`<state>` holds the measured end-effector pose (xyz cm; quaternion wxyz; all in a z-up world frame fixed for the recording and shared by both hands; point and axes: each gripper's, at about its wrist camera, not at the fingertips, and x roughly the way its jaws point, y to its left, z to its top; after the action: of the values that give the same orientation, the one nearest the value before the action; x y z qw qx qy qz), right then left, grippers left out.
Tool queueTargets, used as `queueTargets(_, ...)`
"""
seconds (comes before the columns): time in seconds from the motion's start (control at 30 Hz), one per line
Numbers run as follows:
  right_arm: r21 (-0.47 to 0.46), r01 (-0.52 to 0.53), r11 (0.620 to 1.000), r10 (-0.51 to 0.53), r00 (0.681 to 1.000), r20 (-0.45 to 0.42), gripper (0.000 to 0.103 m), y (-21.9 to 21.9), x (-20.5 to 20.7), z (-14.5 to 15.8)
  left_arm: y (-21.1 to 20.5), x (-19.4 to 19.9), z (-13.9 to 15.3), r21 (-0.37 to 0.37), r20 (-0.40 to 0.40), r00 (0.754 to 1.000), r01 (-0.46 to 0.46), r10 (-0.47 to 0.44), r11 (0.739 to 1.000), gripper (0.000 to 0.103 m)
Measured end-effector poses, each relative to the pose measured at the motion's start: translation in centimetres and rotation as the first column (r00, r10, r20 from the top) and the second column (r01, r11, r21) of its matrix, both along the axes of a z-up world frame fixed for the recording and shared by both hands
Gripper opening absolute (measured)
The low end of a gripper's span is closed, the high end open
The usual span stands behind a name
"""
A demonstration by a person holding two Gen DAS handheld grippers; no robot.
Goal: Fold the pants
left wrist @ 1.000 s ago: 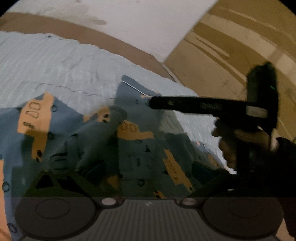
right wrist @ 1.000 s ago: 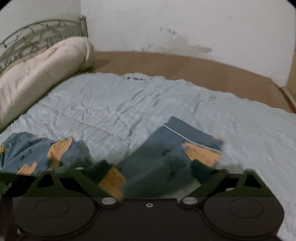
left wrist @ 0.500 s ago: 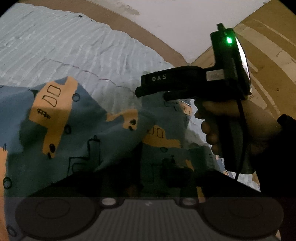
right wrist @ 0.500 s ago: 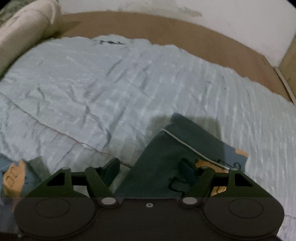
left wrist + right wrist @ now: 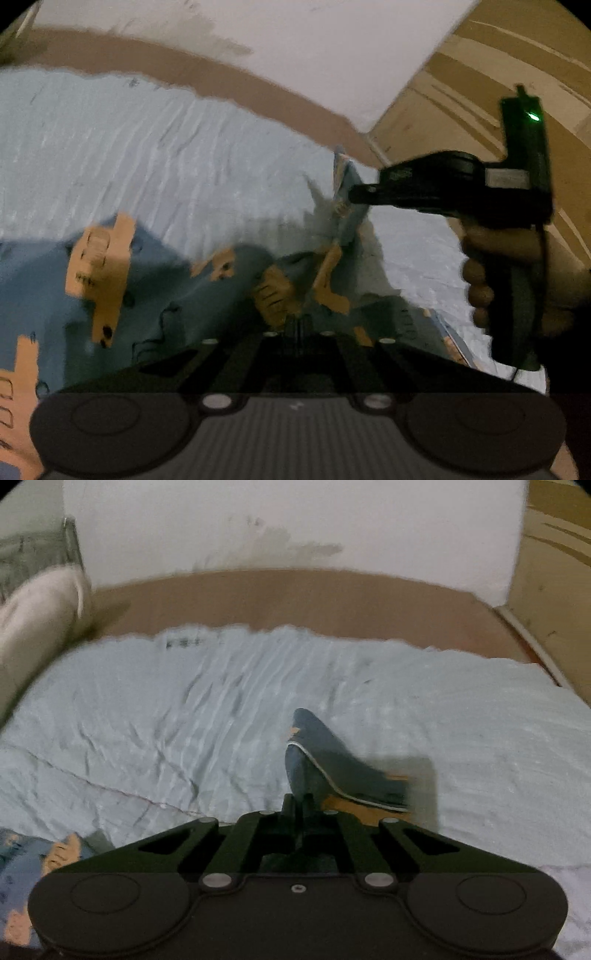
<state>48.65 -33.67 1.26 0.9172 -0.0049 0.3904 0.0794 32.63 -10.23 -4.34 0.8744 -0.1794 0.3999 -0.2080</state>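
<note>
The left tongs [image 5: 299, 325] are clamped on a bunched fold of the blue, orange-printed pants [image 5: 155, 295], which lie on the pale blue bed [image 5: 147, 709]. The right tongs [image 5: 299, 805] pinch the hem edge, lifted toward twelve o'clock.

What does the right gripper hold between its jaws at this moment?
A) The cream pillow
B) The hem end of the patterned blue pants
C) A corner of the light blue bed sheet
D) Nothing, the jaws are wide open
B: in the right wrist view, the right gripper has its jaws shut on the white-edged hem of the pants, lifted off the bed sheet.
</note>
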Motion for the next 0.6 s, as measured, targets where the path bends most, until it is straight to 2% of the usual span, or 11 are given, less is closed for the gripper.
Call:
queueTargets(0.13, 0.010, 0.013, 1.000, -0.013, 0.996, 0.083, 0.001, -3.6, -5.3, 2.7, -1.9, -1.6, 1.5, 0.064, 0.092, 0.994, 0.058, -0.064, 0.996, 0.000)
queueTargets(0.3, 0.055, 0.065, 0.996, -0.072, 0.989, 0.129, 0.001, -7.8, -12.3, 3.6, -4.1, -4.9, 3.0, 0.154, 0.185, 0.967, 0.147, -0.174, 0.977, 0.000)
queueTargets(0.47, 0.171, 0.151, 0.974, -0.170, 0.980, 0.100, 0.001, -11.1, -17.9, 1.3, -6.1, -7.3, 3.0, 0.241, 0.200, 0.940, 0.227, -0.277, 0.943, 0.000)
queueTargets(0.6, 0.199, 0.201, 0.959, -0.218, 0.974, 0.067, 0.001, -12.2, -21.0, -1.7, -7.2, -8.9, 1.9, 0.313, 0.175, 0.927, 0.266, -0.331, 0.912, 0.000)
